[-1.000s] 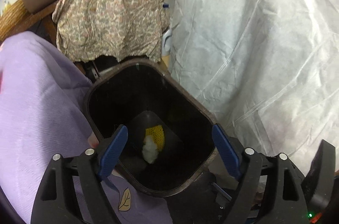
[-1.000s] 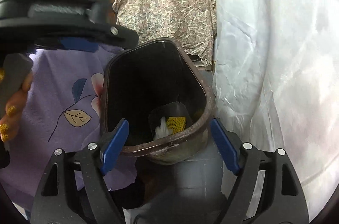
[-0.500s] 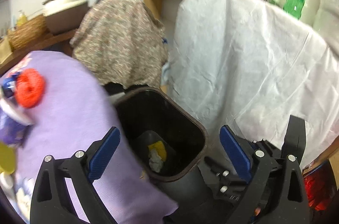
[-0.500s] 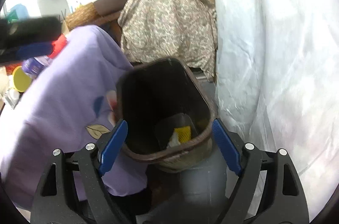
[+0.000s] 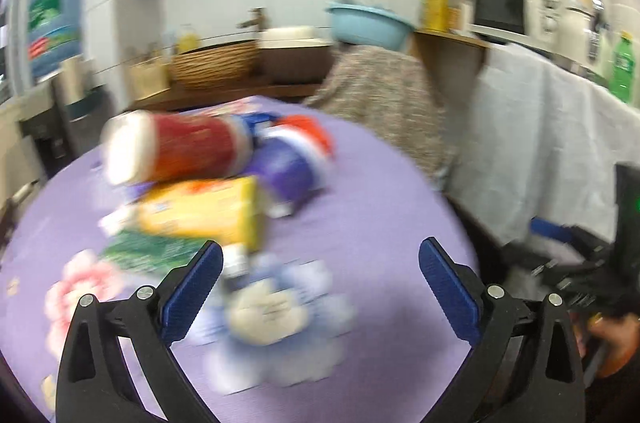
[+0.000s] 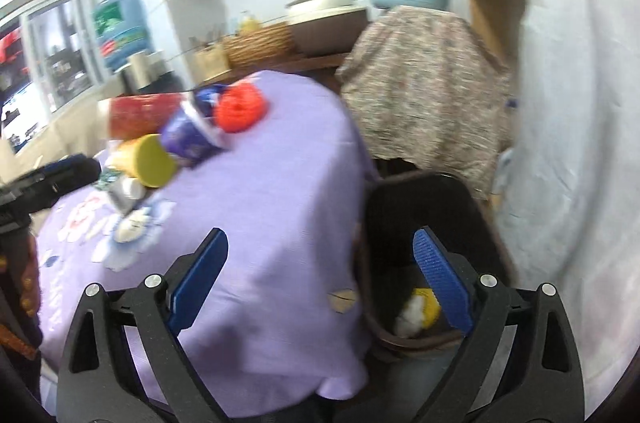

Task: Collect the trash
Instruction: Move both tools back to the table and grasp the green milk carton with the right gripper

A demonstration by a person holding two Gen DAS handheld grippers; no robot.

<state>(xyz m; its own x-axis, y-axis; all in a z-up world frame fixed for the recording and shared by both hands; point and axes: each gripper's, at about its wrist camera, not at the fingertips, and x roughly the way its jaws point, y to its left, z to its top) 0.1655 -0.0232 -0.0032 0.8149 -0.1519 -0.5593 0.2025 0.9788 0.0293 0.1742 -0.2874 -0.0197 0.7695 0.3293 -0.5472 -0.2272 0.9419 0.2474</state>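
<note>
The left gripper, its blue ribbed pads spread wide with nothing between them, is hanging over a table draped in a soft lilac cloth printed with pink flowers. The trash is lying on that cloth in a loose heap: a red cylindrical can with a white end, a yellow foil-like packet just below it, a purple glossy pouch beside both, a green printed wrapper and a crumpled whitish wad nearest the pads. Motion blur is smearing every label; no writing can be read.

The right gripper is also standing spread and empty, one pad over the cloth's hanging edge, the other over a dark brown rectangular plastic bin sitting on the floor just beside the table. Inside the bin, a yellow scrap and a white crumpled piece are resting at the bottom. A white woven sheet is hanging beside the bin.
</note>
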